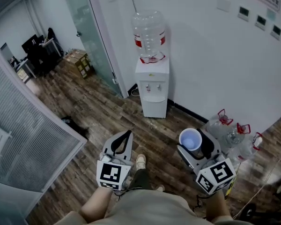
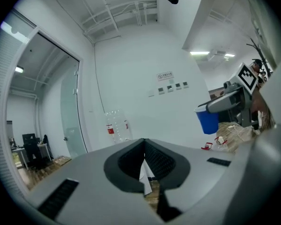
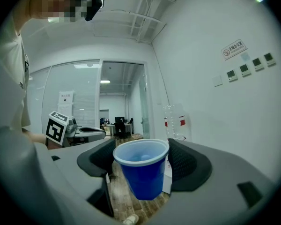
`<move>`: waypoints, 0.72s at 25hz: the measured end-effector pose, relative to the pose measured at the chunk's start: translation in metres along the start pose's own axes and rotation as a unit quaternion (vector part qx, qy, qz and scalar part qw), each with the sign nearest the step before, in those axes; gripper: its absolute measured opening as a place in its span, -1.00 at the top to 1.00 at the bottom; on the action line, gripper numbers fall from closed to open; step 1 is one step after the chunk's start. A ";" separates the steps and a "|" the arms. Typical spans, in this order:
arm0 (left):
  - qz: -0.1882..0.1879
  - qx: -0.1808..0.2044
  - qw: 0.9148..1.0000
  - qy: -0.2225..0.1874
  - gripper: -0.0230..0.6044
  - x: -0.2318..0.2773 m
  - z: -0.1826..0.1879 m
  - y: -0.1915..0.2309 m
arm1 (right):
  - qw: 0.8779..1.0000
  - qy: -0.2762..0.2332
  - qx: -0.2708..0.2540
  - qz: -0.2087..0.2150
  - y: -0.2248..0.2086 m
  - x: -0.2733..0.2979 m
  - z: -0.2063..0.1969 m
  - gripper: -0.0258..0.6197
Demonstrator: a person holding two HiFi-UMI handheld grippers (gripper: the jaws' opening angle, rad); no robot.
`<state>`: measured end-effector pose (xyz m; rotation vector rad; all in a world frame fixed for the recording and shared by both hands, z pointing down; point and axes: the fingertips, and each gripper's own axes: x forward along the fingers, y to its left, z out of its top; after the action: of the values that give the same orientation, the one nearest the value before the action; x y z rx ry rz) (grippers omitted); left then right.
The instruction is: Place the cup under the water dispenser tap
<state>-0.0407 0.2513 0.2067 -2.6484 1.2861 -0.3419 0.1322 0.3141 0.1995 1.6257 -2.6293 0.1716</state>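
Note:
A white water dispenser (image 1: pixel 152 88) with a clear bottle (image 1: pixel 150 35) on top stands against the far wall, its two taps (image 1: pixel 152 86) facing me. My right gripper (image 1: pixel 195 143) is shut on a blue plastic cup (image 1: pixel 191 138), upright and open side up, well short of the dispenser. In the right gripper view the cup (image 3: pixel 143 168) sits between the black pads, with the bottle (image 3: pixel 174 121) far behind it. My left gripper (image 1: pixel 121 145) is shut and holds nothing. From the left gripper view the bottle (image 2: pixel 116 125) shows ahead and the cup (image 2: pixel 207 120) at the right.
Several empty water bottles (image 1: pixel 234 132) with red caps stand on the wooden floor at the right by the wall. A glass door (image 1: pixel 91 32) is left of the dispenser, with a cardboard box (image 1: pixel 79 60) and office desks beyond. A partition with blinds (image 1: pixel 23 139) runs along the left.

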 end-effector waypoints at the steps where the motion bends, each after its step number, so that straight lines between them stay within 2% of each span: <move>1: 0.002 -0.002 1.000 0.000 0.91 0.001 -0.003 0.002 | 1.000 0.001 -0.002 0.002 0.001 0.003 -0.002 -0.19; 9: -0.007 -0.005 1.000 -0.012 0.91 0.026 -0.012 0.020 | 1.000 0.018 0.000 -0.014 -0.015 0.036 -0.011 -0.19; 18: -0.016 -0.010 1.000 -0.011 0.91 0.079 -0.024 0.067 | 0.999 0.037 0.001 -0.021 -0.040 0.107 -0.012 -0.19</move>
<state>-0.0505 0.1470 0.2228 -2.6852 1.2481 -0.3058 0.1197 0.2030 0.2248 1.6410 -2.5394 0.2285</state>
